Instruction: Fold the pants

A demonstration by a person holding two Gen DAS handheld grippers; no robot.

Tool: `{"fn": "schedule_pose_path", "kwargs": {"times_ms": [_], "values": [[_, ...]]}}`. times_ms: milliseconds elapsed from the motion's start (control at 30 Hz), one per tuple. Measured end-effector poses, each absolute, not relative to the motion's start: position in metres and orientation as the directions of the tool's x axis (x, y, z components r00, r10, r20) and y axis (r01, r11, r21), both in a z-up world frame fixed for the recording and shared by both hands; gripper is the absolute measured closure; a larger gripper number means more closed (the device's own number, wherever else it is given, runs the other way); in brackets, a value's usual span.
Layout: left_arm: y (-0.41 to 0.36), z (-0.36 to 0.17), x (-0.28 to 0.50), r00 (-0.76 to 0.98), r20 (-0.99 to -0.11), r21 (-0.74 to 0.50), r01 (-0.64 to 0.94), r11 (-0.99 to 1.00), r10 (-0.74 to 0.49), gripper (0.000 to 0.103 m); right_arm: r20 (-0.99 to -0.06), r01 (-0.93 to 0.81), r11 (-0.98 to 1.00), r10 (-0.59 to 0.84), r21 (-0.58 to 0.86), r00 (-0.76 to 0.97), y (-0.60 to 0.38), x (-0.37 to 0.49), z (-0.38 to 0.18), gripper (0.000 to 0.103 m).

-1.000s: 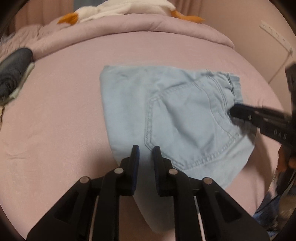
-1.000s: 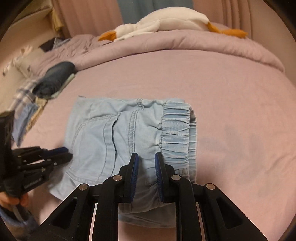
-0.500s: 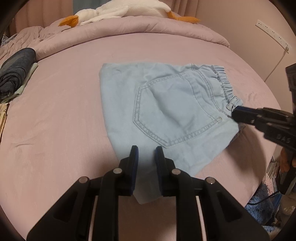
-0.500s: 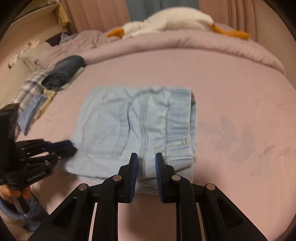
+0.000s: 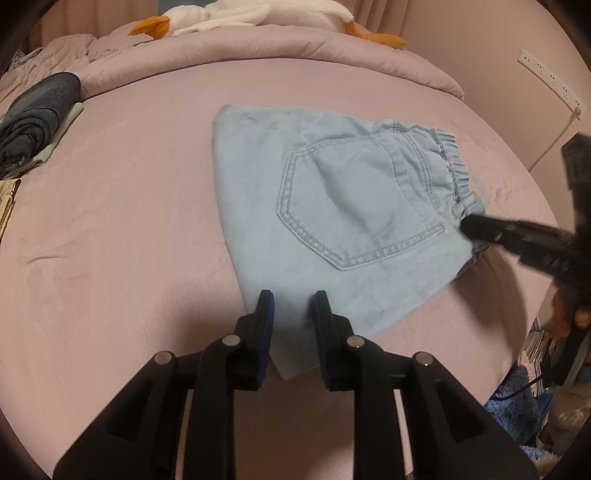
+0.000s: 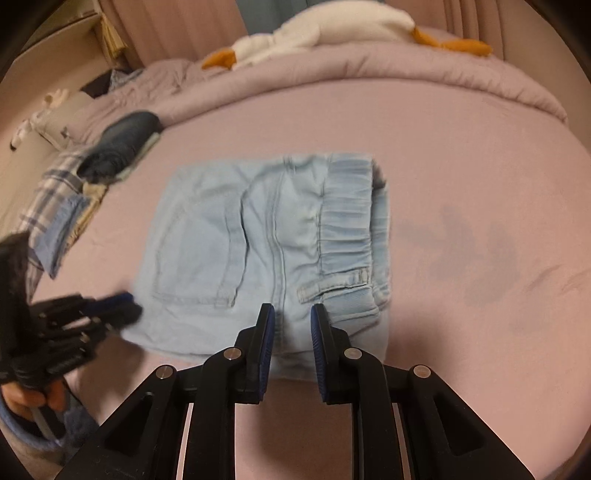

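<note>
Both grippers, left gripper (image 5: 290,301) and right gripper (image 6: 292,314), hover slightly parted and empty at the near edge of the folded pale-blue denim pants (image 5: 332,206); folding looks finished, so withdrawal probably follows.

Pants (image 5: 343,206) showing pale light-blue denim, stitching on the back pocket (image 5: 354,210) reading slightly darker blue. Bedsheet (image 5: 129,229) showing dusty pink, plain, with faint darker smudges at 3 o'clock in the right wrist view. Comforter (image 5: 258,48) at 12 o'clock showing the same pink. Plush toy (image 6: 332,29) showing white with orange beak and feet. Rolled garment (image 5: 37,118) at 10 o'clock showing dark navy-grey, lying on something pale green. Plaid cloth (image 6: 55,192) at 9 o'clock showing blue-and-white checks. Left gripper (image 5: 291,306) and right gripper (image 6: 291,317) both showing black bodies with blue pads (image 6: 267,332).
</note>
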State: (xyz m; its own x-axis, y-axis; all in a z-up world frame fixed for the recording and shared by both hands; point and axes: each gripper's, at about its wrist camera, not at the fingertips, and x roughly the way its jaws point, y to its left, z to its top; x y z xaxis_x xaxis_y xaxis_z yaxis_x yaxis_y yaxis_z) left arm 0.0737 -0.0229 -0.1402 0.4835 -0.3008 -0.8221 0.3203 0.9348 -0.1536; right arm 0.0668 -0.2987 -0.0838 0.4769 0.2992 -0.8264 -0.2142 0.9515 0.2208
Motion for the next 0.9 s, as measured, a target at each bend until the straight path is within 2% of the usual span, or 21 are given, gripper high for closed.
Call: {"fn": "schedule_pose_path", "kwargs": {"times_ms": [133, 200, 267, 300, 367, 400, 533, 633, 767, 900], "values": [[-0.021, -0.139, 0.072, 0.484, -0.819, -0.163, 0.315, 0.935, -0.307, 0.081, -0.816, -0.216, 0.949, 0.309, 0.23, 0.488, -0.297, 0.065, -0.079, 0.084], [-0.018, -0.138, 0.071, 0.489, -0.816, -0.171, 0.303, 0.937, -0.307, 0.075, -0.802, -0.221, 0.944, 0.326, 0.246, 0.5, -0.3, 0.063, -0.071, 0.084], [-0.013, -0.137, 0.071, 0.496, -0.814, -0.176, 0.285, 0.942, -0.302, 0.058, -0.78, -0.22, 0.934, 0.356, 0.281, 0.515, -0.306, 0.06, -0.064, 0.081], [-0.01, -0.136, 0.071, 0.497, -0.811, -0.19, 0.273, 0.943, -0.308, 0.055, -0.768, -0.215, 0.929, 0.369, 0.3, 0.523, -0.31, 0.059, -0.061, 0.078], [-0.005, -0.135, 0.072, 0.501, -0.807, -0.206, 0.259, 0.944, -0.313, 0.053, -0.751, -0.194, 0.927, 0.375, 0.322, 0.543, -0.318, 0.059, -0.056, 0.051], [-0.003, -0.135, 0.073, 0.504, -0.807, -0.207, 0.249, 0.946, -0.309, 0.052, -0.745, -0.175, 0.928, 0.37, 0.33, 0.556, -0.323, 0.06, -0.055, 0.046], [0.004, -0.134, 0.076, 0.501, -0.803, -0.242, 0.22, 0.945, -0.322, 0.048, -0.734, -0.101, 0.903, 0.401, 0.418, 0.548, -0.346, 0.066, -0.06, 0.043], [0.008, -0.133, 0.08, 0.486, -0.8, -0.287, 0.208, 0.935, -0.353, 0.038, -0.751, -0.035, 0.883, 0.419, 0.469, 0.51, -0.36, 0.07, -0.074, 0.035], [0.011, -0.133, 0.085, 0.457, -0.785, -0.37, 0.195, 0.908, -0.418, 0.036, -0.756, 0.025, 0.837, 0.48, 0.546, 0.445, -0.369, 0.074, -0.091, 0.034], [0.01, -0.135, 0.088, 0.442, -0.781, -0.401, 0.187, 0.897, -0.442, 0.036, -0.76, 0.053, 0.82, 0.501, 0.569, 0.414, -0.37, 0.075, -0.101, 0.034]]}}
